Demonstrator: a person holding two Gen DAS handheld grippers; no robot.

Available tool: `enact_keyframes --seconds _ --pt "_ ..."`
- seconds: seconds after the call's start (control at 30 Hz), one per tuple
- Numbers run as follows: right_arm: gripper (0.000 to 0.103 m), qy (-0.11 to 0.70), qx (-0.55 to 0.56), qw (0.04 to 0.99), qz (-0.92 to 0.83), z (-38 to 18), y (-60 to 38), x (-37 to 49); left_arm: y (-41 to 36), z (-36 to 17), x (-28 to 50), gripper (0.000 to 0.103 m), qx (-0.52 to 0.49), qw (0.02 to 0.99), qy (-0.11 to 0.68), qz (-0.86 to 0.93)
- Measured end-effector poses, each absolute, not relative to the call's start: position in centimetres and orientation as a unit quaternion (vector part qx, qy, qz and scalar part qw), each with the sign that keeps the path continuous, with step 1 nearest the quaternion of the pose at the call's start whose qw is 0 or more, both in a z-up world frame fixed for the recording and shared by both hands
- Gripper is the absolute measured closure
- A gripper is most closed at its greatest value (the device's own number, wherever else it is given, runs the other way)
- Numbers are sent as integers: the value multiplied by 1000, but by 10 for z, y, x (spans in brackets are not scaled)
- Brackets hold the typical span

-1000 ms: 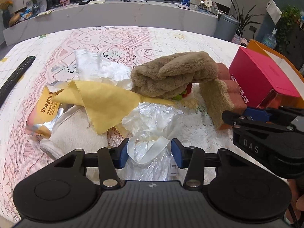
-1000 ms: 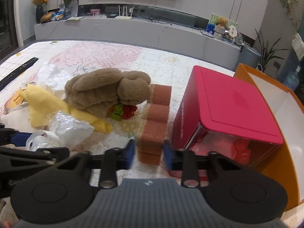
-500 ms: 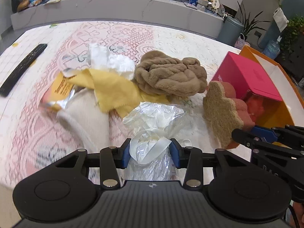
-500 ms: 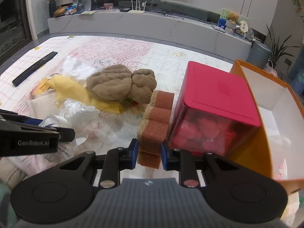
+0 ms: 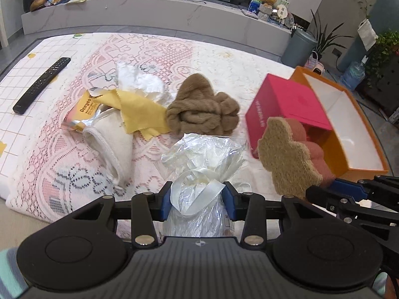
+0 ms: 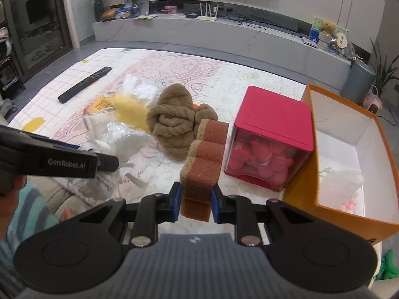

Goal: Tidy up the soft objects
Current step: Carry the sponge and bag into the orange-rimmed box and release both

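Here my left gripper is clamped on the ribbon-tied clear plastic bag, lifted left of the pink box; my right gripper pinches the scalloped sponge, its long axis pointing away, beside that box.

On the lace-covered bed, the remote lies far left. To its right a snack packet sits under a cloth, with crumpled tissue behind. The plush toy lies in the middle. To its right stands the lidded box, touching the open carton at the bed's right edge.
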State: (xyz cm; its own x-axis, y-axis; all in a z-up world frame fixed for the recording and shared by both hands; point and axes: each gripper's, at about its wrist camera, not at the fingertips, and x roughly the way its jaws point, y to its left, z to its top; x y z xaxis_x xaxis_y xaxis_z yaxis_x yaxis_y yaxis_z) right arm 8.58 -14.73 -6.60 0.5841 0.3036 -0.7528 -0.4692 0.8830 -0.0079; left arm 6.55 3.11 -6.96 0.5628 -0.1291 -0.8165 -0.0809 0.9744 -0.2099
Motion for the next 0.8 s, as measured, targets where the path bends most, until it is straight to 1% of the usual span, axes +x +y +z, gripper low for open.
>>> enact_keyframes --seconds 0.17,0.5,0.8 --pt "80 404 -100 882 222 -51 -176 80 12 -52 62 56 -118 879 462 -18" --pt "80 365 -107 903 198 -5 -233 83 -45 -13 84 56 -115 890 440 -41" --pt "80 360 -105 911 174 12 -283 111 -105 -5 125 56 -109 895 429 -49"
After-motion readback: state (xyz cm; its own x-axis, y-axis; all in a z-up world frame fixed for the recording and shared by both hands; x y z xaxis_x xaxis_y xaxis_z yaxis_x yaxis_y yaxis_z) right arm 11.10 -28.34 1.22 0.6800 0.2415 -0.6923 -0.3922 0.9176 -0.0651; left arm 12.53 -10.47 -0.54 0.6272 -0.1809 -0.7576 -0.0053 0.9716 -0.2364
